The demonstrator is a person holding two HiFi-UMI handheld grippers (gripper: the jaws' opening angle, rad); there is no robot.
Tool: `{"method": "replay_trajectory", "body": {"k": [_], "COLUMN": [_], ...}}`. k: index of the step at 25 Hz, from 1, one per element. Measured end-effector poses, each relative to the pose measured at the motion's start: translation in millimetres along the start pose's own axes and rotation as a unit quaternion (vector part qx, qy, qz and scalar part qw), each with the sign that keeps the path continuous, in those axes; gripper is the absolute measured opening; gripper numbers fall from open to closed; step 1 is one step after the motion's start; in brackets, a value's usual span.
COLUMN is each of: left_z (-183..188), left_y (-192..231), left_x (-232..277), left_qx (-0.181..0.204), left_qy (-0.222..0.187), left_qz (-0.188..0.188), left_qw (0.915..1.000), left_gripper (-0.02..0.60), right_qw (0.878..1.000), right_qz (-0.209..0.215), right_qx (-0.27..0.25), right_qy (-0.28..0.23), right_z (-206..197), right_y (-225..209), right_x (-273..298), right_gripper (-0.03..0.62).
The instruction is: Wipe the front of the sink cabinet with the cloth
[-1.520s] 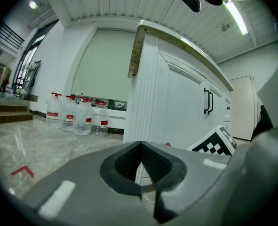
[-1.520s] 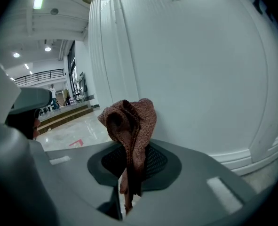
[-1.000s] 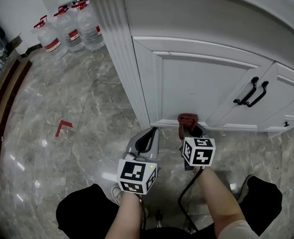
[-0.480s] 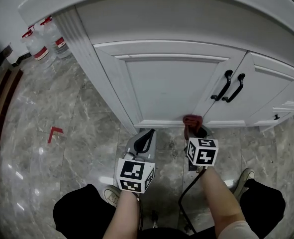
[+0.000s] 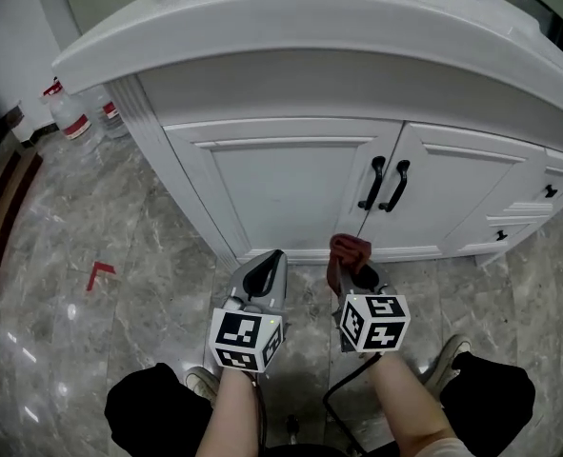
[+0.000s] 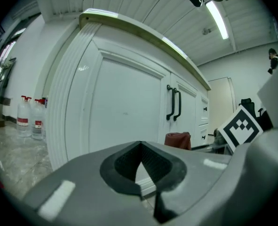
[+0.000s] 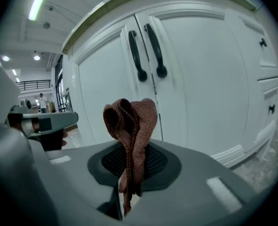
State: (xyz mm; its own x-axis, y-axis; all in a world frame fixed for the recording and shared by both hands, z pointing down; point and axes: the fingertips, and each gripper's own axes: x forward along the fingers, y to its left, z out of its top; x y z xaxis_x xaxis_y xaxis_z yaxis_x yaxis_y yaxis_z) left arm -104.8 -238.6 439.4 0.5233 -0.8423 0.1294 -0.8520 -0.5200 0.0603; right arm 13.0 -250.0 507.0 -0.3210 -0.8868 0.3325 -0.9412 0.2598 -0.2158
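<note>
A white sink cabinet [image 5: 291,174] with two doors and black handles [image 5: 384,184] stands in front of me. My right gripper [image 5: 352,267] is shut on a reddish-brown cloth [image 5: 346,252], held low just short of the cabinet's base below the handles. In the right gripper view the cloth [image 7: 131,126] sticks up bunched from the closed jaws, with the handles [image 7: 147,51] above it. My left gripper [image 5: 264,274] is shut with nothing in it, low beside the right one, pointing at the left door [image 6: 124,112].
Water bottles [image 5: 71,117] stand on the marble floor left of the cabinet. A red tape mark [image 5: 98,274] lies on the floor at left. Small drawers [image 5: 524,212] are at the cabinet's right. A black cable [image 5: 343,388] trails by my right arm.
The view has tilted up and shifted right, so the countertop and both doors show. Both grippers stay low near the cabinet base, the cloth still held in the right one.
</note>
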Motion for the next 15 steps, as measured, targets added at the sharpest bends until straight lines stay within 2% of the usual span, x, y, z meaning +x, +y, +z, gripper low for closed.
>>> {"method": "replay_trajectory", "body": {"k": [7,9,11,15], "left_z": [65,87,109,132], "left_y": [-80,-95,-103,-117], "left_x": [5,3,0,0], "left_qx": [0.07,0.082,0.077,0.081], "left_qy": [-0.048,-0.064,-0.083,-0.091], "left_qz": [-0.037,-0.033,-0.024,-0.005], "left_qw": [0.9957,0.994,0.9932,0.9925], "left_gripper": [0.0,0.0,0.0,0.0], "right_qw": [0.997,0.995,0.993,0.988], "right_qz": [0.023,0.024,0.029,0.042], "right_qx": [-0.014,-0.02,-0.031,-0.068], "right_qy": [-0.077,-0.095,-0.111,-0.135], "right_z": [90,117,144,191], "right_y": [-13,-23,-30,-35], "right_x": [-63,-81,-95,-114], "right_gripper": [0.083,0.084,0.083,0.083]}}
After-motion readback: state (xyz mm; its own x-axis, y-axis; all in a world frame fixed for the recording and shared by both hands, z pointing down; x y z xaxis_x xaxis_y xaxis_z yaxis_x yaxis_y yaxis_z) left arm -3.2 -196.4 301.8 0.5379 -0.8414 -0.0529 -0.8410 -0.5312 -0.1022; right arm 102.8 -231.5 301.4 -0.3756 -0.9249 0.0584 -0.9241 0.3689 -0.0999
